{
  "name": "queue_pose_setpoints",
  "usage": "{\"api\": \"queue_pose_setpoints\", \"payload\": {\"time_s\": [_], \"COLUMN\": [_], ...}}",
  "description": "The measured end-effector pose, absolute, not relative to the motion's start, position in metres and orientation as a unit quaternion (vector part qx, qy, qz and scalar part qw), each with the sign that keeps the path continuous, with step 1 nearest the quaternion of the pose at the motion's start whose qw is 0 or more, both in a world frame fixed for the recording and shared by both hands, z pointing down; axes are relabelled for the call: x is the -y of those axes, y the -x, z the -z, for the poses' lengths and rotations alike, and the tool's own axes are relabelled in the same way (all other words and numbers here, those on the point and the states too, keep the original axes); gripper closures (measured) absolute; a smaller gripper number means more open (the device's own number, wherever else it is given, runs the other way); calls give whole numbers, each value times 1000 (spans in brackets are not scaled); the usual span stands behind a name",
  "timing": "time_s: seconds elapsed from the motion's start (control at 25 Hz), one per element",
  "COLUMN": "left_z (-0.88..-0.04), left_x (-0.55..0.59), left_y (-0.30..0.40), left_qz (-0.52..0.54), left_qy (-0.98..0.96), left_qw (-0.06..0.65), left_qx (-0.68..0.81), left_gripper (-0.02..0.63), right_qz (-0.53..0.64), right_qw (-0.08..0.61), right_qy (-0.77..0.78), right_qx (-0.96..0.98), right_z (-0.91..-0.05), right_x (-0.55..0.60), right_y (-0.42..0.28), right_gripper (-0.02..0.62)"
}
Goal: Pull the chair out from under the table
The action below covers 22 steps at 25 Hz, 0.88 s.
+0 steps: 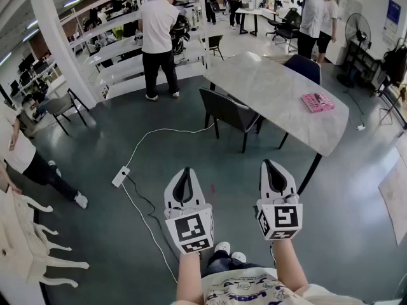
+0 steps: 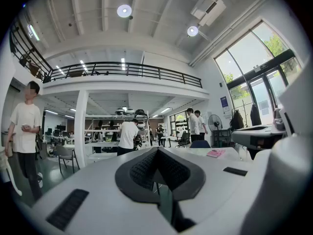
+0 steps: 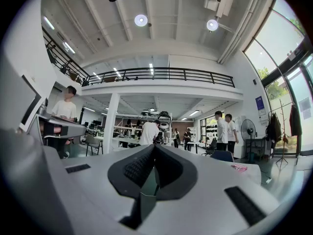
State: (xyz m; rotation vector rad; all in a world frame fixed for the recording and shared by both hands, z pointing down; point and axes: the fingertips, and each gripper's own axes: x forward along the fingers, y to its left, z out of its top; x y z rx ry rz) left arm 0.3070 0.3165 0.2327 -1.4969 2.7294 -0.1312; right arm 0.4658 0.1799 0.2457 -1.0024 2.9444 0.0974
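Observation:
A dark grey chair [image 1: 230, 112] stands tucked under the near left side of a long marble-topped table [image 1: 273, 91]. A second, blue chair [image 1: 304, 67] sits at the table's far side. My left gripper [image 1: 184, 172] and right gripper [image 1: 273, 164] are held level side by side over the floor, well short of the chair. Both are shut with nothing between the jaws. The left gripper view shows its shut jaws [image 2: 157, 153] pointing toward the table [image 2: 195, 152]. In the right gripper view the shut jaws [image 3: 154, 150] hide the chair.
A pink object [image 1: 317, 101] lies on the table's right end. A white power strip [image 1: 121, 176] and its cable [image 1: 152, 234] cross the floor left of my grippers. People stand by shelving [image 1: 158, 40] and at the back right [image 1: 313, 14]. A white chair [image 1: 28, 243] is at far left.

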Motion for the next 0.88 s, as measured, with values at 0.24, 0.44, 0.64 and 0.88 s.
{"api": "queue_pose_setpoints", "payload": {"time_s": [0.24,0.44,0.64,0.88], "left_z": [-242,-246,-251,-259], "left_x": [-326,-324,-319,-307], "left_y": [-293,-282,-262,-232], "left_qz": [42,41,21,14], "left_qy": [481,482,494,502], "left_qw": [12,10,1,-7], "left_qx": [-876,-875,-869,-864], "left_gripper": [589,589,588,452], "right_qz": [-31,-32,-26,-23], "right_qw": [12,10,7,2], "right_qy": [323,322,323,320], "right_qx": [-946,-946,-946,-947], "right_z": [-256,-260,-267,-275], "right_x": [-188,-187,-181,-170], "right_y": [-452,-442,-423,-396], "right_gripper": [592,592,591,511]}}
